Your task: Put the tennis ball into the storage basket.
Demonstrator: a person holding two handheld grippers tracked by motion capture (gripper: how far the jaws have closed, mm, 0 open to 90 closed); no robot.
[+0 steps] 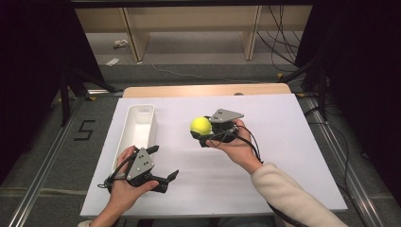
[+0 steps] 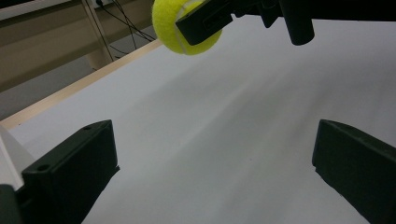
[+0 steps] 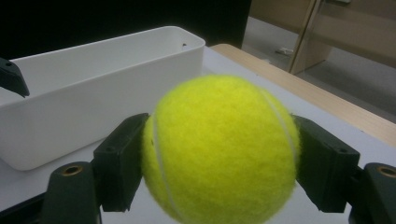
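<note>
While your right gripper [image 1: 204,134] grasps tennis ball [image 1: 201,126] above white board [image 1: 283,142], right of white bin [image 1: 137,130], left gripper [image 1: 163,165] rests near, jaws released.

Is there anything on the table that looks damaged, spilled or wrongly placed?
Nothing stands out. The tennis ball sits squarely in the right gripper, the white bin stands upright, and the left gripper is open.

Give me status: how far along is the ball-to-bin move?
Done: the right gripper has the tennis ball clamped between its jaws and lifted off the white board. In hand: carrying it toward the white bin. Left: the ball is not yet over the bin, nothing dropped in. The left gripper waits open near the bin.
</note>
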